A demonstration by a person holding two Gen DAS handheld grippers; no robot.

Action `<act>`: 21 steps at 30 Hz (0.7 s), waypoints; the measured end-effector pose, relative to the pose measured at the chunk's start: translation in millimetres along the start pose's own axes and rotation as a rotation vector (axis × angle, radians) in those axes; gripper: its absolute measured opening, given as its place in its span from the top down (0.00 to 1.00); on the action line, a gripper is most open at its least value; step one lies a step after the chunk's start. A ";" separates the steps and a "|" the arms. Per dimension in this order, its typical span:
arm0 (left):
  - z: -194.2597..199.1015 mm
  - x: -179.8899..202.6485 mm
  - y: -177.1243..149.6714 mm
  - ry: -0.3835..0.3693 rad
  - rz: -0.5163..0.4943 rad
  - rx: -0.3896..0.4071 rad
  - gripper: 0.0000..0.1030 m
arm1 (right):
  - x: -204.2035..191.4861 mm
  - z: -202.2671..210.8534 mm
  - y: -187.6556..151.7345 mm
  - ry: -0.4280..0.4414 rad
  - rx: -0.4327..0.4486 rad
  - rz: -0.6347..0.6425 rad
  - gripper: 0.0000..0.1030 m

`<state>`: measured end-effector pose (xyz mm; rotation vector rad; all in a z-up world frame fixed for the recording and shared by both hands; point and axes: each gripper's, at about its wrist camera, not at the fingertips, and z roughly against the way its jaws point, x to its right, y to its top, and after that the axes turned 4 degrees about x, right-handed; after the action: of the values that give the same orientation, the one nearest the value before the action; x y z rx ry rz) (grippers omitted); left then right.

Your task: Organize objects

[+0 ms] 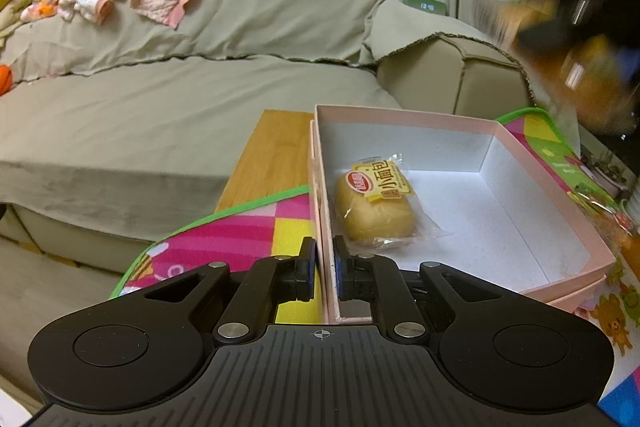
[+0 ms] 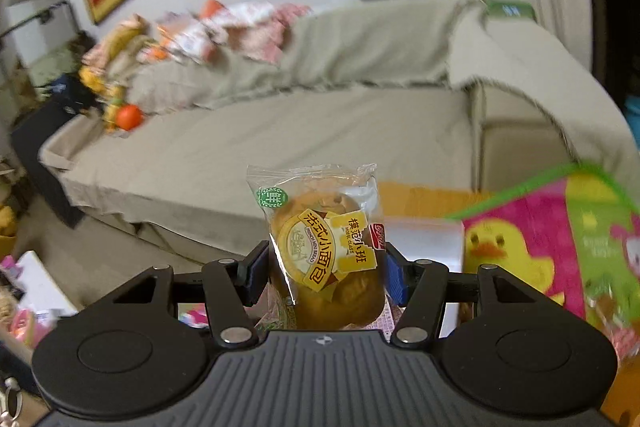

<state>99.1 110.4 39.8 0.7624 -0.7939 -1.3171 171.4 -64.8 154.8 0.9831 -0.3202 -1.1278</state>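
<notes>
Your left gripper (image 1: 325,269) pinches the pink box (image 1: 552,179) wall to steady it, while your right gripper (image 2: 322,273) jaws clamp a wrapped mini bread (image 2: 326,259) upright, likely to join the boxed bun (image 1: 374,209)

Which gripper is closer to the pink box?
Left. The left gripper is clamped on the pink box wall; the right gripper holds a bread packet away from it.

right gripper (image 2: 325,273) jaws clamped on wrapped mini bread (image 2: 326,255), beige sofa (image 2: 280,143) behind
</notes>
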 end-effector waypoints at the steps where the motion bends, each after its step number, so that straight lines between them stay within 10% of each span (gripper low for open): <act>1: 0.1 -0.1 0.0 -0.001 0.001 0.000 0.89 | 2.3 -9.5 -8.5 -0.023 -0.019 -0.009 0.44; 6: -0.4 -1.9 0.9 -0.002 0.004 0.000 0.89 | 17.5 -35.2 -37.8 0.020 -0.127 -0.062 0.41; 21: -1.7 -0.1 -0.6 0.009 0.011 -0.007 0.90 | 104.4 57.0 -69.5 -0.193 -0.012 0.047 0.32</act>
<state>100.3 110.5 38.4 0.7567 -0.7848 -1.3052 137.0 -189.2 106.4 0.8537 -0.4892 -1.1828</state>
